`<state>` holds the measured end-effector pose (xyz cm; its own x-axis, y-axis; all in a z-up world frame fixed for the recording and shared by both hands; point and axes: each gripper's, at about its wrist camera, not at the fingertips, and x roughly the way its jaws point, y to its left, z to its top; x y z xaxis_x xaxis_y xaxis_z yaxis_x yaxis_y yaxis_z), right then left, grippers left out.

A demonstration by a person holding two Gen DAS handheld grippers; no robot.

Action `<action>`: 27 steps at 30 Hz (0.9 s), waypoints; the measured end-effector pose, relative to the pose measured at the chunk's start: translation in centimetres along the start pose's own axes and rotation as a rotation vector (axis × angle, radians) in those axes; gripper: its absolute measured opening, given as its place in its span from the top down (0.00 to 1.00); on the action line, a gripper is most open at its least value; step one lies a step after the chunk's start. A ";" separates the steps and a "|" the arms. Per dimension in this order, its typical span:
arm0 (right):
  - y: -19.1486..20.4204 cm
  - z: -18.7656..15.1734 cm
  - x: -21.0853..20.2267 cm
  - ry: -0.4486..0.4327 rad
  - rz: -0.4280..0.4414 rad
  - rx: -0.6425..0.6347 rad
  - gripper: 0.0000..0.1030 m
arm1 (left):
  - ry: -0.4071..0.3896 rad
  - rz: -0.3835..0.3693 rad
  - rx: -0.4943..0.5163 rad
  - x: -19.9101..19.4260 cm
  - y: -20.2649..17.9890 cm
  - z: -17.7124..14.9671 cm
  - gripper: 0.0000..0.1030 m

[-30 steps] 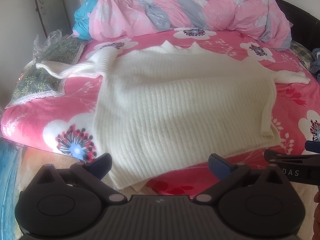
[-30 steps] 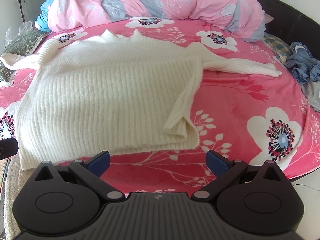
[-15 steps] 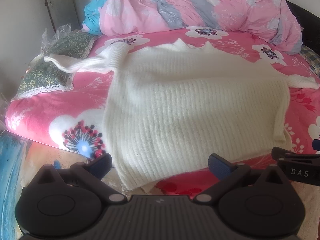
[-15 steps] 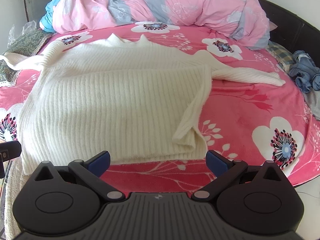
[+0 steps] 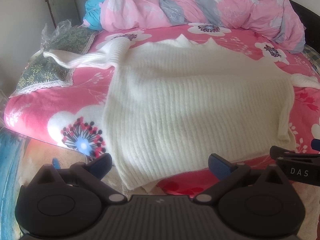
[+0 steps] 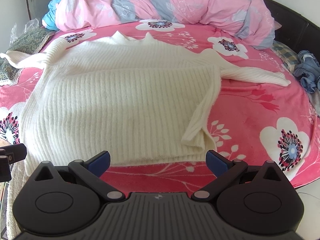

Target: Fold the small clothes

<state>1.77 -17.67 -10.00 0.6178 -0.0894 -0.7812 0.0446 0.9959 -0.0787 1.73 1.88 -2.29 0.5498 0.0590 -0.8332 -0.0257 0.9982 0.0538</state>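
Jaws of the left gripper (image 5: pixel 160 165) stand spread wide with nothing between them, its blue-tipped fingers (image 5: pixel 219 165) hanging just short of the near hem of the sweater (image 5: pixel 190 104); the right gripper (image 6: pixel 158 161) is likewise released and empty, poised over the pink strip of bed sheet (image 6: pixel 260 104) just in front of the same hem; its black body juts in at the right edge of the left wrist view, and the left one shows at the left edge of the right wrist view.

The cream ribbed sweater lies flat on the bed, collar away from the grippers, its near left corner drooping over the mattress edge; its right side is folded inward, a narrow flap lying on the body; one sleeve (image 6: pixel 256 76) runs out to the right across the sheet, the other sleeve (image 5: pixel 84 58) stretches left onto a green patterned pillow (image 5: pixel 46 74); beyond the collar a pink and grey quilt (image 6: pixel 160 2) is heaped; at the far right of the bed lies a bundle of blue denim (image 6: pixel 306 72), well apart from the sweater.
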 end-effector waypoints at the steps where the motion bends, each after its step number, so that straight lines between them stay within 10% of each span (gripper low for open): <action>1: 0.0 0.0 0.0 0.001 0.001 0.001 0.00 | -0.001 0.000 -0.002 0.0 0.0 0.0 0.00; 27: -1.0 -0.2 -0.5 -0.009 -0.015 0.026 0.00 | -0.017 -0.027 0.005 -0.7 -0.5 0.1 0.00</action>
<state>1.30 -18.61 -9.66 0.6243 -0.1038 -0.7743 0.0735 0.9945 -0.0740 1.44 1.35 -1.64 0.5641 0.0321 -0.8251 -0.0066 0.9994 0.0343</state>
